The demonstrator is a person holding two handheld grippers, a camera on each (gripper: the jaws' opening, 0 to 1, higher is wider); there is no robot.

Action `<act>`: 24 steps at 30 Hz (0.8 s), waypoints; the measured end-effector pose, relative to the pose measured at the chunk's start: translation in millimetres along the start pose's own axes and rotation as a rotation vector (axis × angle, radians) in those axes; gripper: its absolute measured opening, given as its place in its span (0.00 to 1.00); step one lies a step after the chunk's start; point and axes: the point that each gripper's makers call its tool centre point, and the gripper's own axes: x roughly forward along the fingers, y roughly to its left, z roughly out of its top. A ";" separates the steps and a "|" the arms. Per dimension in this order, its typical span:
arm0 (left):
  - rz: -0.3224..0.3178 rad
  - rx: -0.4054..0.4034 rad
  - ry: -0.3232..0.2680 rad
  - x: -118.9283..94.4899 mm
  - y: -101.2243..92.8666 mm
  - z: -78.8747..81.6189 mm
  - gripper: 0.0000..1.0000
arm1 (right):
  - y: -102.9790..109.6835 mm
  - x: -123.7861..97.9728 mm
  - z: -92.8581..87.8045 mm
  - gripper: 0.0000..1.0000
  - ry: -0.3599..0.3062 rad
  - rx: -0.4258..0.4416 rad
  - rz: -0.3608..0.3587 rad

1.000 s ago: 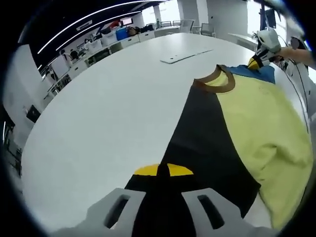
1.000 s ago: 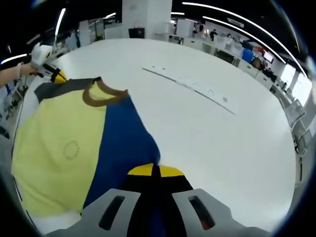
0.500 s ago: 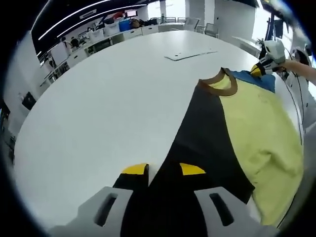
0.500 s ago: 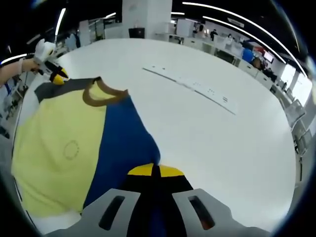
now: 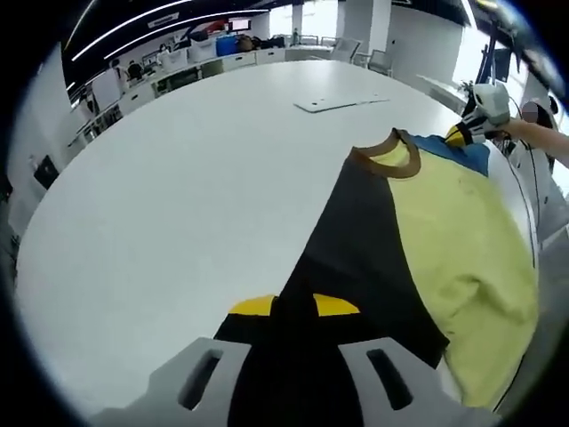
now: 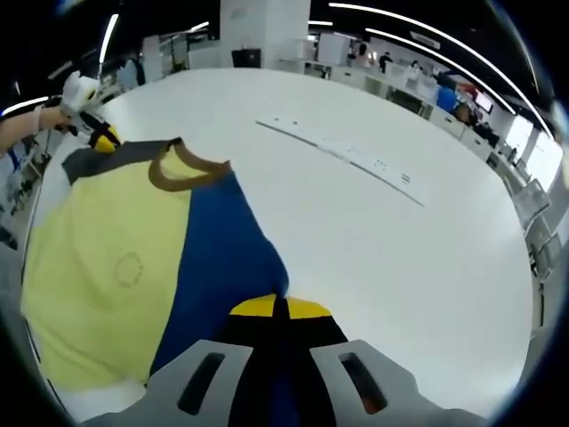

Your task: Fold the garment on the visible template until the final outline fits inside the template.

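Note:
A yellow garment (image 5: 453, 213) with a brown collar (image 5: 387, 160) lies flat on the white table, one side black, the other blue. My left gripper (image 5: 296, 305) is shut on the black side panel (image 5: 356, 240), with cloth pinched between its yellow tips. At the opposite side, my right gripper (image 6: 280, 308) is shut on the blue panel (image 6: 222, 258). The garment's yellow body (image 6: 98, 240) spreads to the left in the right gripper view. The white template sheet (image 5: 342, 102) (image 6: 347, 153) lies flat on the table beyond the garment, apart from it.
A hand (image 5: 533, 133) holds the right gripper (image 5: 458, 135) at the far blue corner, and the left gripper (image 6: 105, 140) sits at the far black corner. The white table (image 5: 178, 196) curves away; desks and chairs stand behind it.
The left jaws were shut a second ago, stood apart half a second ago, and have closed again on the black cloth. The right gripper and the garment have not moved.

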 end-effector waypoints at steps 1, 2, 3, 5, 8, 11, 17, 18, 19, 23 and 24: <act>-0.003 0.003 0.001 0.7 -1.6 0.1 0.06 | 0.0 0.0 0.0 0.02 0.000 0.002 0.000; -0.010 0.005 0.004 1.0 -4.0 0.0 0.04 | -0.1 0.1 -0.1 0.02 0.000 0.003 0.000; -0.015 0.010 0.005 1.2 -4.8 -0.2 0.03 | -0.1 0.1 -0.1 0.02 0.000 0.003 0.000; -0.017 0.000 0.007 0.8 -3.5 -0.3 0.03 | -0.1 0.1 -0.2 0.02 0.000 0.002 0.000; -0.017 -0.007 0.014 0.8 -2.8 -0.3 0.01 | -0.2 0.2 -0.2 0.02 -0.001 0.005 0.001; -0.015 -0.006 0.019 1.6 -3.3 0.1 0.00 | -0.3 0.3 -0.3 0.02 -0.002 0.013 0.004; 0.034 0.026 0.019 3.2 2.7 4.1 0.00 | -2.3 0.3 -0.7 0.02 0.000 0.020 0.001; 0.043 0.041 0.017 3.7 3.7 5.1 0.00 | -2.9 0.4 -0.7 0.02 0.000 0.021 0.000; 0.049 0.046 0.014 4.3 3.9 5.8 0.00 | -3.2 0.5 -0.7 0.02 0.000 0.022 0.000; 0.063 0.037 0.005 5.5 7.7 8.7 0.00 | -6.7 1.5 0.3 0.02 0.001 0.014 -0.013; 0.068 0.033 0.002 5.8 9.8 9.5 0.00 | -7.5 2.1 0.9 0.02 0.001 0.011 -0.016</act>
